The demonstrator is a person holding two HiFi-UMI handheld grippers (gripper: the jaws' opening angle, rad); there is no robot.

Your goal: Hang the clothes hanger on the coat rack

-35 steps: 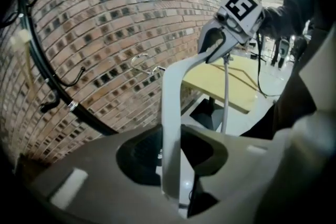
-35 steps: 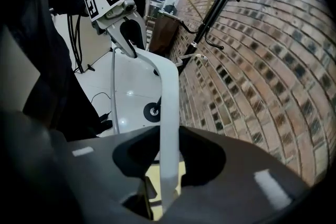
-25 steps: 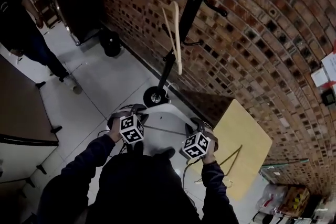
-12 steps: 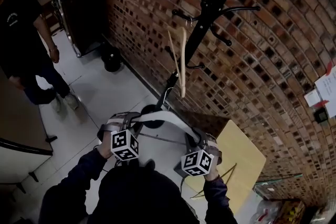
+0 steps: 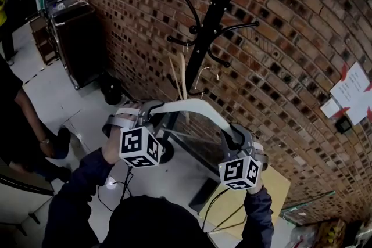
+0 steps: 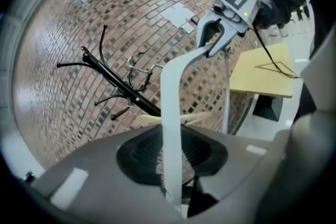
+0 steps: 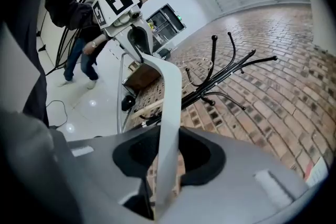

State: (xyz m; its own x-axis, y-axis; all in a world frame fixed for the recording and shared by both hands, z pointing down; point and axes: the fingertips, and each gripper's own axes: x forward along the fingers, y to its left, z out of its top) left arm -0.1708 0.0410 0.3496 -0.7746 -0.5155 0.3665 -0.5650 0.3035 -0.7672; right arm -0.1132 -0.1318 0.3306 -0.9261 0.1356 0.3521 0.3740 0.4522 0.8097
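Observation:
I hold a white clothes hanger [image 5: 192, 106] by its two ends, level in front of the black coat rack [image 5: 216, 14]. My left gripper [image 5: 146, 114] is shut on its left arm and my right gripper [image 5: 235, 137] on its right arm. The left gripper view shows the white arm [image 6: 172, 113] running from my jaws up to the right gripper [image 6: 218, 34], with the wire hook [image 6: 137, 63] near the rack [image 6: 113, 78]. In the right gripper view the arm [image 7: 168, 107] leads to the left gripper [image 7: 131, 34]. A wooden hanger [image 5: 180, 81] hangs on the rack.
The brick wall [image 5: 290, 38] stands right behind the rack. A yellow table [image 5: 282, 183] is low at the right. A person [image 5: 23, 125] stands at the left. A dark cabinet [image 5: 75, 38] and a black bin [image 5: 110, 90] sit along the wall.
Both grippers have risen together with the white hanger, from near the rack's base to the height of its lower arms. The person at the left has stepped nearer.

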